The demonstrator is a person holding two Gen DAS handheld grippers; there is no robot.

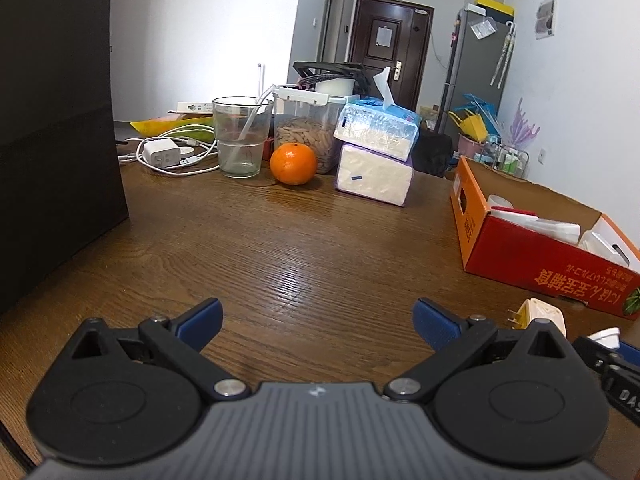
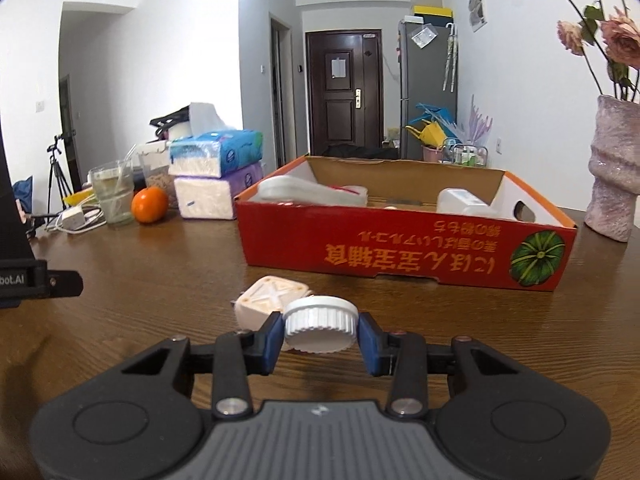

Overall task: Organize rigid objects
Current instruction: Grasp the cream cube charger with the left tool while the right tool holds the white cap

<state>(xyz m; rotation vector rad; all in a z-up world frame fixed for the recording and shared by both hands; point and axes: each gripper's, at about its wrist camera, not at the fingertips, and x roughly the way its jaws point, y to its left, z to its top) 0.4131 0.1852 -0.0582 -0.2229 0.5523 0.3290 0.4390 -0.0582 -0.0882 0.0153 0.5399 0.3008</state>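
Note:
A white ribbed cap [image 2: 320, 325] sits between the blue pads of my right gripper [image 2: 321, 338], which is shut on it just above the wooden table [image 2: 160, 292]. Right behind the cap lies a cream plug adapter [image 2: 264, 300], seen too in the left wrist view as the adapter [image 1: 538, 314] beside the cap [image 1: 606, 336]. Beyond them stands a red and orange cardboard box [image 2: 404, 252] holding several white items. My left gripper [image 1: 316, 320] hangs open over bare table, nothing between its fingers. The same box [image 1: 532, 264] is at its right.
At the far left of the table are an orange [image 1: 293, 163], a glass with a straw [image 1: 239, 136], a white charger with cables [image 1: 162, 154], a jar of snacks [image 1: 306, 128] and two stacked tissue packs [image 1: 376, 152]. A pink vase [image 2: 614, 168] stands right of the box. A dark block [image 1: 56, 120] rises at left.

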